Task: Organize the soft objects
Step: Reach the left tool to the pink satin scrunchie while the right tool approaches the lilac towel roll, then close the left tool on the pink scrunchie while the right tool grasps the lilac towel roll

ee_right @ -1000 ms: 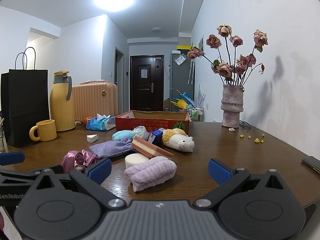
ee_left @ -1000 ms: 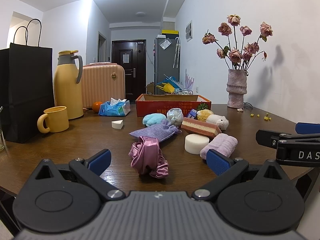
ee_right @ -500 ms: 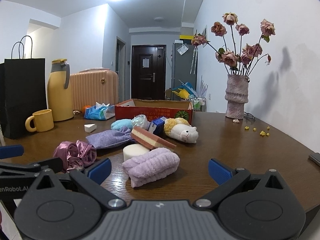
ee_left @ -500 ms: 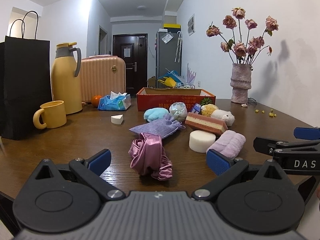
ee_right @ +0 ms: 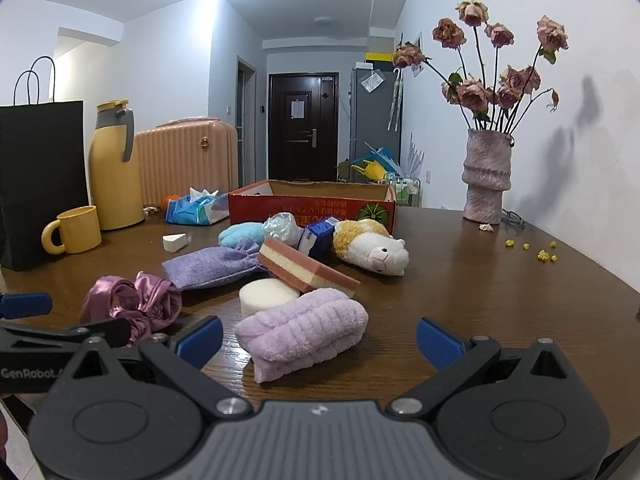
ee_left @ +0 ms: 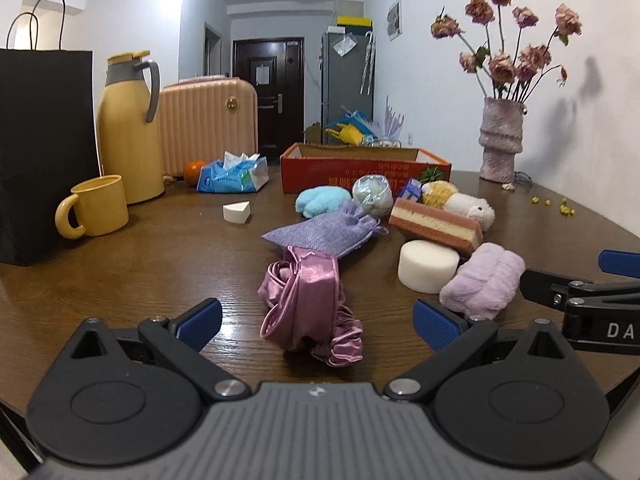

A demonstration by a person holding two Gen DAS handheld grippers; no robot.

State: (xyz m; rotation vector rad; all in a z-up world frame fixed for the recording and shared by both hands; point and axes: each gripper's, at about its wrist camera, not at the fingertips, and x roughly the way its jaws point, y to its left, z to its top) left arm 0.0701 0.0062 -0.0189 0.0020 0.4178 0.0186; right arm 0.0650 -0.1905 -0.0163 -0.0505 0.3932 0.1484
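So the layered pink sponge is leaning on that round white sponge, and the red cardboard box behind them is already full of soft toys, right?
Not quite. The layered pink sponge does lean on the round white sponge, but in the right wrist view the red cardboard box shows no soft toys inside. The alpaca plush and the others lie on the table in front of it.

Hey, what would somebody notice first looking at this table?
Probably the jumble of soft things mid-table: a pink satin scrunchie nearest the open left gripper, a rolled lilac towel before the open right gripper. Behind them, a red cardboard box and dried roses.
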